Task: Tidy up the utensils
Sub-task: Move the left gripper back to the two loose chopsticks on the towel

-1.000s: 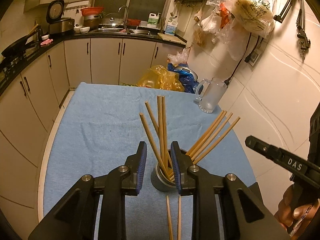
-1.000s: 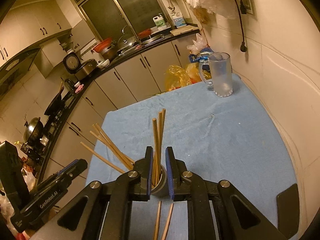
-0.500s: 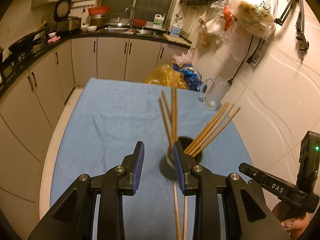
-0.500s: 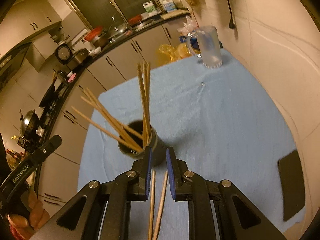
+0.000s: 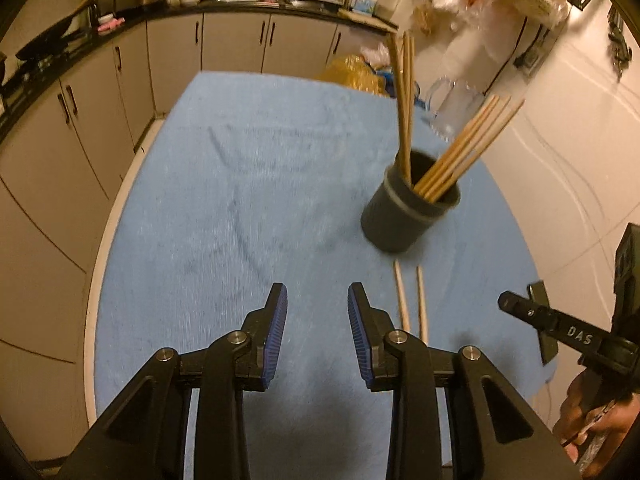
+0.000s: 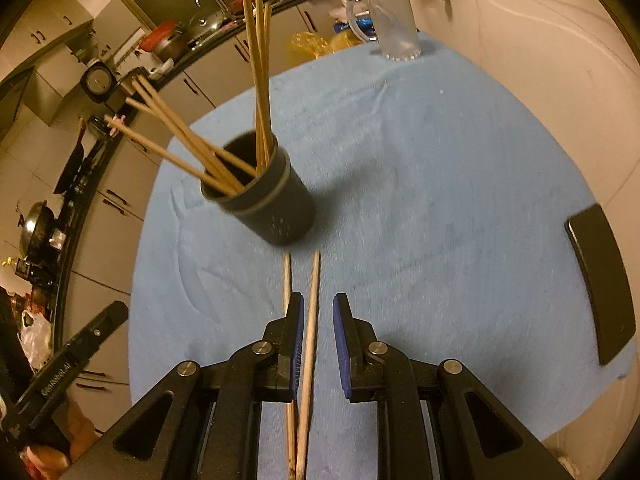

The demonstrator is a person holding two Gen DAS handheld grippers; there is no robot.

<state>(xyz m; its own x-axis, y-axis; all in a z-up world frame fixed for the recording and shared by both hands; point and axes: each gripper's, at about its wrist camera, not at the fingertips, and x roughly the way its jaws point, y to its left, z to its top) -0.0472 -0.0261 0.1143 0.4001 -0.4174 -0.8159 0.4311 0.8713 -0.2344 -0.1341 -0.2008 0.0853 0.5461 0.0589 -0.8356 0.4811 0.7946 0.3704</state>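
Dark cup [image 5: 408, 208] upright, chopsticks [image 5: 448, 152] fanned inside, two chopsticks [image 6: 308, 320] loose on desk [image 5: 240, 200], glass mug [image 6: 394, 24] empty, left gripper [image 5: 316, 340] apart on nothing after widening, right gripper [image 6: 318, 344] narrowly apart over one loose stick.

Readable text: "DAS" in white on the black arm of the right gripper [image 5: 576, 334], seen from the left wrist. "GenRobot.AI" in white on the arm of the left gripper [image 6: 56, 376], seen from the right wrist, small but legible. Marks on the cup [image 6: 280, 226] too blurred to read.

One holder [image 6: 276, 200], two loose chopsticks [image 6: 312, 300], one mug [image 6: 394, 24].
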